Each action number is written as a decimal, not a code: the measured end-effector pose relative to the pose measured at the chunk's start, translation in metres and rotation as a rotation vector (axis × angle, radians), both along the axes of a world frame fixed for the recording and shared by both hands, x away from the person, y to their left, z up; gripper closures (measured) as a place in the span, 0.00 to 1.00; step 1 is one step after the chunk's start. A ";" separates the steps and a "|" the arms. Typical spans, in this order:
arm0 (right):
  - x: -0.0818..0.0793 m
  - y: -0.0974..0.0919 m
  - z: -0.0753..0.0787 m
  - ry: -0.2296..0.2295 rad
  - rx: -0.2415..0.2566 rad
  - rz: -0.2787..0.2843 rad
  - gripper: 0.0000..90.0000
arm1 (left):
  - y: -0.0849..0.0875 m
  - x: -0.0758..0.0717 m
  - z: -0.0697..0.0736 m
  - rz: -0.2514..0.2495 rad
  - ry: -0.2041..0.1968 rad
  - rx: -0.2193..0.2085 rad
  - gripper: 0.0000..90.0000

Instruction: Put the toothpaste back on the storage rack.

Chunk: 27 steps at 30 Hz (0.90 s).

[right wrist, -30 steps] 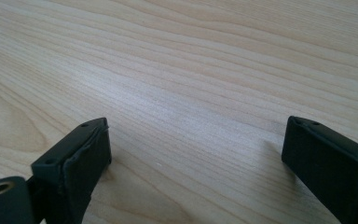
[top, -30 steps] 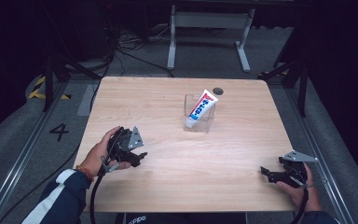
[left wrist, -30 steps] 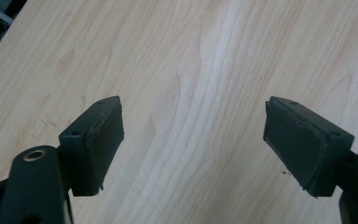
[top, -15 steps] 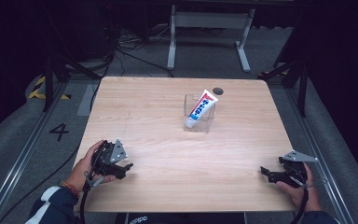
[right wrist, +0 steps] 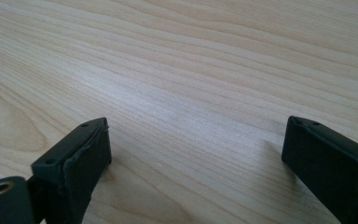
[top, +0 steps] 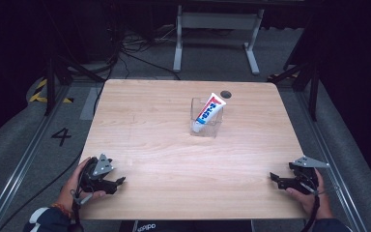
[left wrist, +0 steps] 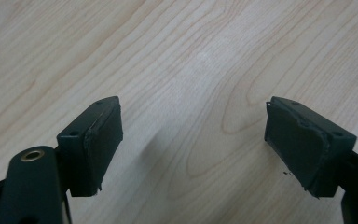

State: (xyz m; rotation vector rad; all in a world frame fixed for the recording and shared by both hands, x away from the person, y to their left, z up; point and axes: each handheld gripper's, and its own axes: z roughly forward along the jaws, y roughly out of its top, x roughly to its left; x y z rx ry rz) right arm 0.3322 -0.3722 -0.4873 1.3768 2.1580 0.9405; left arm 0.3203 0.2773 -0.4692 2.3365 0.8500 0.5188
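At the near left corner of the desk (top: pixel 149 140) a person's left hand (top: pixel 75 183) holds the left hand-held gripper (top: pixel 118 182). It lies low on the wood and points to the right, along the near edge. In the left gripper view its 2 black jaws stand wide apart, released, with bare wood grain between them.

Near the middle of the desk, a bit toward the far edge, stands a clear plastic box (top: pixel 206 124). A white toothpaste tube (top: pixel 208 110) with blue and red print leans inside it, the top end tilted to the right and reaching above the rim. Just behind the box, near the far edge, there is a small dark round hole (top: pixel 226 94) in the desk.

At the near right corner the right hand (top: pixel 309 195) holds the right hand-held gripper (top: pixel 273 177), which points to the left. In the right gripper view its 2 jaws are also spread wide, with bare wood between them.
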 end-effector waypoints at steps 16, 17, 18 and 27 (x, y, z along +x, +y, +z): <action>0.000 0.000 0.000 0.000 0.000 -0.001 0.09 | 0.026 -0.006 -0.013 0.109 0.065 -0.144 0.16; 0.000 0.000 0.000 0.000 0.000 -0.001 0.09 | 0.026 -0.006 -0.013 0.109 0.065 -0.144 0.16; 0.000 0.000 0.000 0.001 0.000 0.000 0.09 | 0.026 -0.006 -0.013 0.112 0.070 -0.147 0.16; 0.000 0.000 0.000 -0.001 -0.001 0.000 0.09 | 0.026 -0.006 -0.013 0.113 0.069 -0.147 0.16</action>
